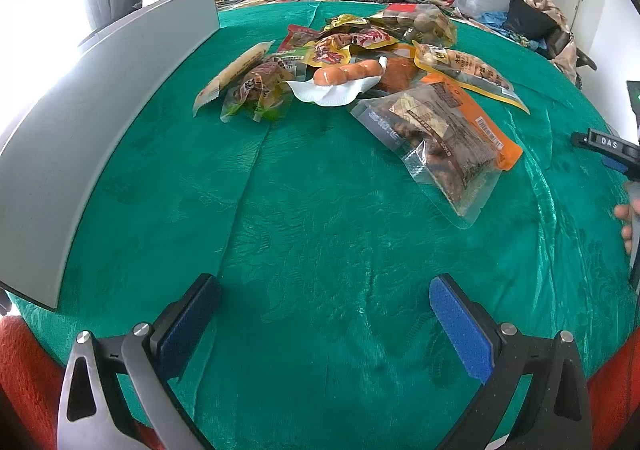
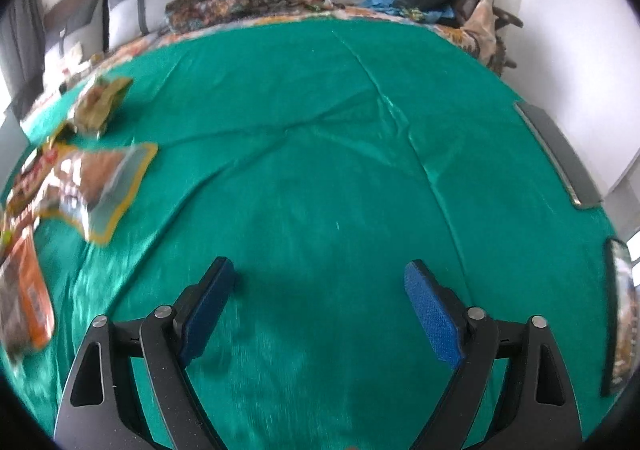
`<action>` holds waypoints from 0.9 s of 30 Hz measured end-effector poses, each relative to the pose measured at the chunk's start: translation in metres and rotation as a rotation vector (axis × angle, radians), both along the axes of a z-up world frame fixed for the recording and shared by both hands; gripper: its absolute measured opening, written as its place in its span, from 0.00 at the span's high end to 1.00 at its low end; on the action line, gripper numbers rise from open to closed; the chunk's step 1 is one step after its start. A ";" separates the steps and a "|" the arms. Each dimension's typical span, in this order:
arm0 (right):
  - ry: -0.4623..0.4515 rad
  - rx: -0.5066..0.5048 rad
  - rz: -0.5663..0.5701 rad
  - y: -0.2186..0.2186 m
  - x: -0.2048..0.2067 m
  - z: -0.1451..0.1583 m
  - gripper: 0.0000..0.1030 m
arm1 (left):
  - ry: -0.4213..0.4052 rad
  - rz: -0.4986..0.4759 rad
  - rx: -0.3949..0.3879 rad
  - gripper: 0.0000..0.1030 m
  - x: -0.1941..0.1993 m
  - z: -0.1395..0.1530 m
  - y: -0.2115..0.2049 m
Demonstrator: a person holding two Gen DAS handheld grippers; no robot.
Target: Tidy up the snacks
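Both tongs spread and empty; snack pile unsorted on the green cloth.

Left gripper [image 1: 325, 322] stands wide over bare green cloth [image 1: 320, 210], pinching nothing; right gripper [image 2: 319, 306] likewise wide, nothing between its pads, its view blurred; snack packets [image 1: 360, 62] lie heaped at the far centre, a sausage [image 1: 346, 73] on top, an orange-backed pouch [image 1: 444, 130] nearest to the right; grey tray [image 1: 100, 122] along the left edge, a darker tray [image 2: 560, 154] at the right; advisable to take the loose near pouch first, gripping a flat edge, so the heap is not dragged.
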State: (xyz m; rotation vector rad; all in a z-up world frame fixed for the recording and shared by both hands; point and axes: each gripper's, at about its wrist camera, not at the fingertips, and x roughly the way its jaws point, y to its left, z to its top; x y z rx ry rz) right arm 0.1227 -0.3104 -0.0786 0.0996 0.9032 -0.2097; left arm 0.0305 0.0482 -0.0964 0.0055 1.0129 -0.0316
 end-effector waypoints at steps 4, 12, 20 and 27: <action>0.003 0.006 0.003 -0.001 0.006 0.000 0.08 | 0.000 -0.002 -0.001 0.00 0.000 0.000 0.001; 0.003 0.009 0.003 0.000 0.008 0.000 0.08 | -0.003 0.003 0.000 0.00 0.001 0.000 0.000; 0.003 0.009 0.003 0.000 0.008 0.000 0.08 | -0.004 0.012 0.000 0.00 0.002 0.000 0.001; 0.003 0.009 0.003 0.000 0.007 0.000 0.08 | -0.008 0.012 0.000 0.00 0.002 0.000 0.001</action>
